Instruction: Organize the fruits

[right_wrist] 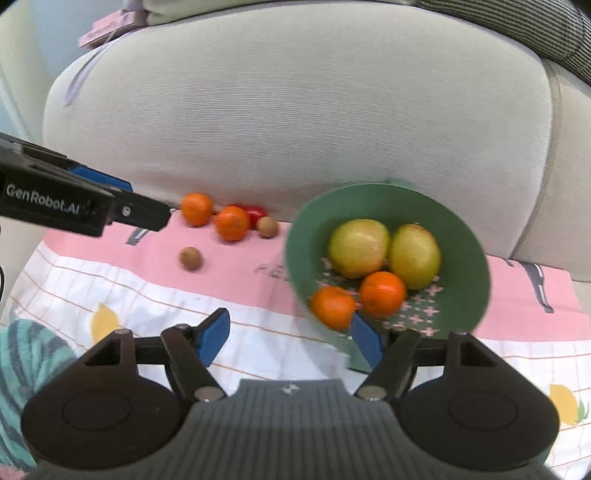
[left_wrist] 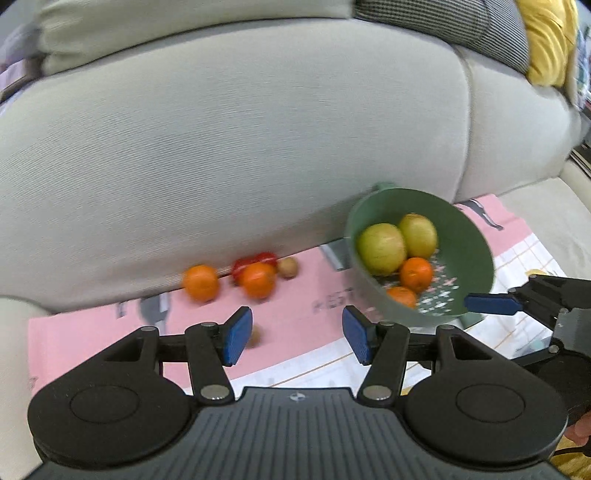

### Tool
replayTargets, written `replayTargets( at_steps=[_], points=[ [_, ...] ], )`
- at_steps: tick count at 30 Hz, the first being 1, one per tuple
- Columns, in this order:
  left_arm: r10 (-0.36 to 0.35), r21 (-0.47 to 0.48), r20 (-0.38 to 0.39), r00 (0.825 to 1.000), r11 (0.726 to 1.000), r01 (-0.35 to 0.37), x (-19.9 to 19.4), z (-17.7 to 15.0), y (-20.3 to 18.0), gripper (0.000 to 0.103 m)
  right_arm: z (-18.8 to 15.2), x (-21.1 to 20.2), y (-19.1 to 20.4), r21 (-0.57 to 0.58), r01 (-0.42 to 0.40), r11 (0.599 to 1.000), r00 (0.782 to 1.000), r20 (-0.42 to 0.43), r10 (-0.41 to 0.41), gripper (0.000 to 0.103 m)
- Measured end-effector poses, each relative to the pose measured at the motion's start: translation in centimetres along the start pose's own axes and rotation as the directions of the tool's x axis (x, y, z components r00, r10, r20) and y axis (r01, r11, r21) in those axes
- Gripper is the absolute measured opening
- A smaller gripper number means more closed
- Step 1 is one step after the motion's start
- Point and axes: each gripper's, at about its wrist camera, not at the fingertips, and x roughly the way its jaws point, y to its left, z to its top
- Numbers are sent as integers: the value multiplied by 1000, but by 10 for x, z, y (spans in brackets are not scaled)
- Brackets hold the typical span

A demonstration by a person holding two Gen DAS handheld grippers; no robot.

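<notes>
A green bowl [left_wrist: 469, 251] [right_wrist: 461, 229] stands on the cloth and holds two yellow-green apples [left_wrist: 382, 248] [right_wrist: 359, 246] and two oranges [left_wrist: 416, 274] [right_wrist: 382, 293]. Two more oranges [left_wrist: 201, 282] [right_wrist: 197, 208], a red fruit [left_wrist: 265, 257] [right_wrist: 256, 212] and two small brown fruits [left_wrist: 288, 267] [right_wrist: 190, 257] lie loose by the sofa back. My left gripper [left_wrist: 297, 334] is open and empty above the cloth. My right gripper [right_wrist: 290, 338] is open and empty, its right finger [right_wrist: 365, 341] just in front of the bowl.
A pink and white printed cloth [left_wrist: 92, 332] [right_wrist: 258, 302] covers the seat of a beige sofa [left_wrist: 236, 147] [right_wrist: 295, 110]. A checked cushion [left_wrist: 443, 22] and a yellow one [left_wrist: 550, 40] sit at the top right. A teal striped fabric [right_wrist: 26, 365] lies at the lower left.
</notes>
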Motion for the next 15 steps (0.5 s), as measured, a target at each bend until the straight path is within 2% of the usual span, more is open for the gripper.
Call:
replayTargets(
  at_steps=[8,15],
  points=[
    [27,-88,45,999,996,-23,-15,-27,53,67,1,1,39,-20,-25,999,995,93,27,71],
    [28,-109,82,996,994,-19,-22,-51,79,67,-7,5,63,-5,-31,1000,978,204,31,70]
  ],
)
